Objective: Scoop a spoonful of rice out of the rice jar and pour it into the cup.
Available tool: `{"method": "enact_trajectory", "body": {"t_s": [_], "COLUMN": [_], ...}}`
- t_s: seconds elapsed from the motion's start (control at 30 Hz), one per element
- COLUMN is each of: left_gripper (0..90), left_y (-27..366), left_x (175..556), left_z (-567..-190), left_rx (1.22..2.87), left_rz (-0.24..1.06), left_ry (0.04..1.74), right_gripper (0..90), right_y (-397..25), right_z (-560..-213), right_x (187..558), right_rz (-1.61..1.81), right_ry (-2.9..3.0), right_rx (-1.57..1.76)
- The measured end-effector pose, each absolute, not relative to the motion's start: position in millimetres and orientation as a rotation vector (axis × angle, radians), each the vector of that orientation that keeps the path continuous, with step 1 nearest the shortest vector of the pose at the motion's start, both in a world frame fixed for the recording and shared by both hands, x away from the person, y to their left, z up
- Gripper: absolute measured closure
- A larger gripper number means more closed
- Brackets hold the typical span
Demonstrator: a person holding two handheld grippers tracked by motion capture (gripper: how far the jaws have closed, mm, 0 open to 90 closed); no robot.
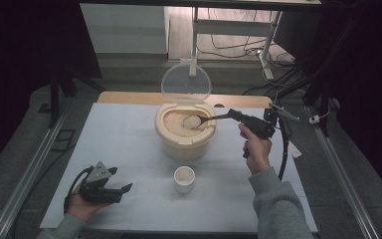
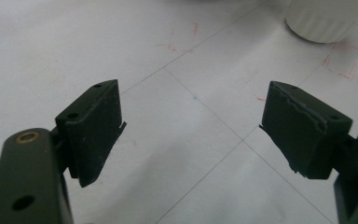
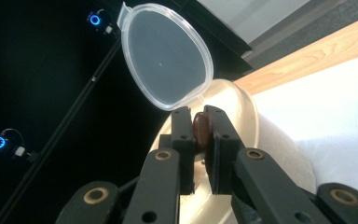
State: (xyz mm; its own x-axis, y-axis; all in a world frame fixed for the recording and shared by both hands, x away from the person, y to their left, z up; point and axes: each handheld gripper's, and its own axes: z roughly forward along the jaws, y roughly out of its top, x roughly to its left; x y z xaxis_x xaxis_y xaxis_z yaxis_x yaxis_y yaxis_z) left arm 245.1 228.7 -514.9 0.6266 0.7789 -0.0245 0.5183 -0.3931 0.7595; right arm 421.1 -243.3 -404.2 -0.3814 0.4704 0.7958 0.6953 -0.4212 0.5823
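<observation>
From above, my right tool [image 1: 235, 115] holds the spoon [image 1: 206, 120] by its handle end, bowl heaped with rice over the bin [image 1: 185, 133] — loose, spillable. Left tool [image 2: 193, 130] gapes empty. Right gripper view: jaws clamped on the stiff, slick handle [image 3: 201, 130] — keep level.

Brown wooden spoon [image 1: 205, 119] heaped with rice, level over open beige rice bin [image 1: 185, 137]

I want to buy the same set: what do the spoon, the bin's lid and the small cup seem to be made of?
Spoon: probably wood, dark brown and smooth. Lid: clear plastic, see-through with a moulded rim. Cup: white, ribbed outside, perhaps ceramic or plastic.
</observation>
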Motion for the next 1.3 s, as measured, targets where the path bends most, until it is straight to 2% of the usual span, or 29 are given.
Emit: {"method": "enact_trajectory", "body": {"t_s": [1.3], "left_gripper": [20.1], "left_y": [227.2], "left_x": [245.3], "left_z": [-515.6], "left_rx": [2.093], "left_rz": [0.44], "left_ry": [1.01], "right_gripper": [82.4], "right_y": [-251.0], "right_z": [-399.0], "right_x": [415.4], "right_rz": [-1.942], "right_ry": [-1.522], "right_rx": [-1.57]}}
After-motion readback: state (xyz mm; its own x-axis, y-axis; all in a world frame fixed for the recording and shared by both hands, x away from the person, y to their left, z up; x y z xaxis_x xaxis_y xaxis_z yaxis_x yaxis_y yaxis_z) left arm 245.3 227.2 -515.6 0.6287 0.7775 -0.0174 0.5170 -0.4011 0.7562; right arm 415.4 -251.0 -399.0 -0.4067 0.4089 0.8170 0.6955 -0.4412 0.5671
